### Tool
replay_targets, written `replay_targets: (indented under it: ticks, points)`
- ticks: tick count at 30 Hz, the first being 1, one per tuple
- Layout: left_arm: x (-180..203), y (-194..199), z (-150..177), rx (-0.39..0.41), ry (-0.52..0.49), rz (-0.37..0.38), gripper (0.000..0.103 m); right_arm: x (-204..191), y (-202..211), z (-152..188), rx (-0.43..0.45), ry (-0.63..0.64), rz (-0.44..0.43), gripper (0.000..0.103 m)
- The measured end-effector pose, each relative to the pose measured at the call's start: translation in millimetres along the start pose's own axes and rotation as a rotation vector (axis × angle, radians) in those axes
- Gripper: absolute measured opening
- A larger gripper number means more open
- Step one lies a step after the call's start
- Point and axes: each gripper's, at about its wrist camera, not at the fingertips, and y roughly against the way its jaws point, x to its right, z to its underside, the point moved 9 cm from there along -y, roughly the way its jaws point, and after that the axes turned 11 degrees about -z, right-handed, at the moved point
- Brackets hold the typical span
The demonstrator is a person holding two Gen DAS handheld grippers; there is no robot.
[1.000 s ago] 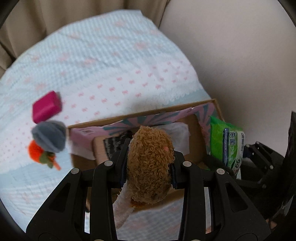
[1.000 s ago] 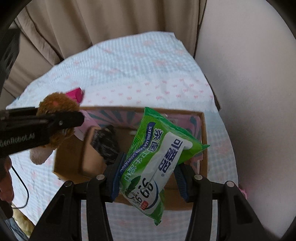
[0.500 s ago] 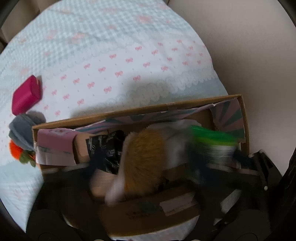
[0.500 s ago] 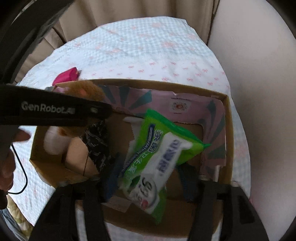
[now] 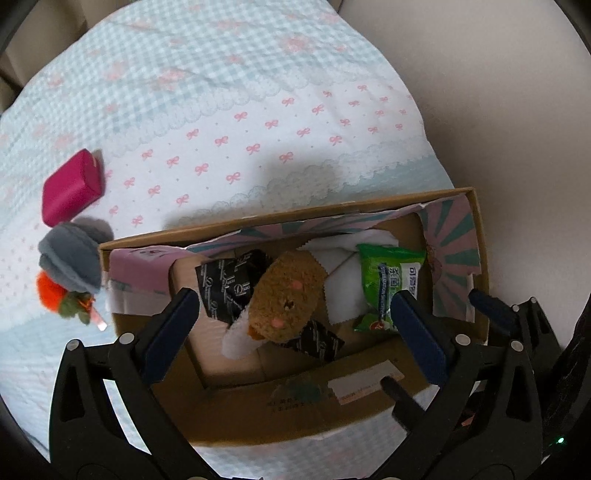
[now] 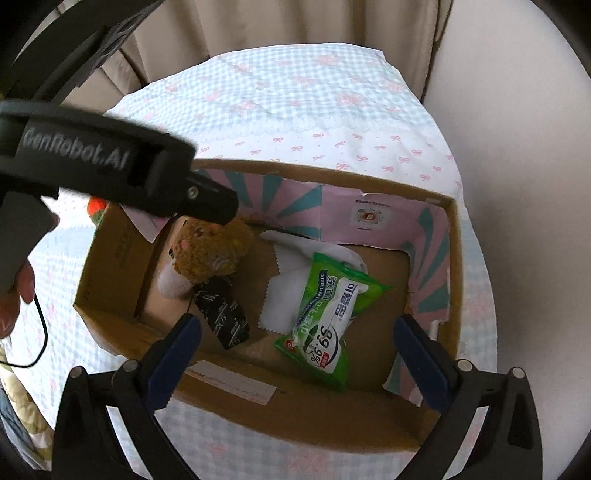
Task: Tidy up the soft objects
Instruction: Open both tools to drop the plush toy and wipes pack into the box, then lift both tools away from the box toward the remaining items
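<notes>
A cardboard box stands on the bed. Inside lie a brown plush toy, a green wet-wipes pack, a white cloth and a black patterned pouch. My left gripper is open and empty above the plush. My right gripper is open and empty above the wipes pack. The left gripper's body crosses the right wrist view.
A pink block, a grey plush and an orange plush lie on the bow-print bedsheet left of the box. A beige wall is on the right, and curtains hang behind the bed.
Both grippers have moved over the box and opened. The plush has dropped from the left gripper and the wipes pack from the right; both now lie in the box.
</notes>
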Motion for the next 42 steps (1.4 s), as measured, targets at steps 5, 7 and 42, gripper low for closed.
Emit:
replay_targets:
  ticks: [5,7,42]
  points:
    - [-3.2,37.3,2.2,0.053,-0.001,0.010,0.103,-2.3,24.3,-8.2,0.023,-0.022,0.029,0.103]
    - [-5.3,52.1,3.1,0.075,0.003,0.010,0.103,-3.7,37.9,-12.3,0.044,-0.040,0.034,0.103]
    - [-157.9,347.2,174.7,0.598,0.026,-0.011,0.103,-181.5,294.8,1.9,0.492,-0.175,0.214,0.103]
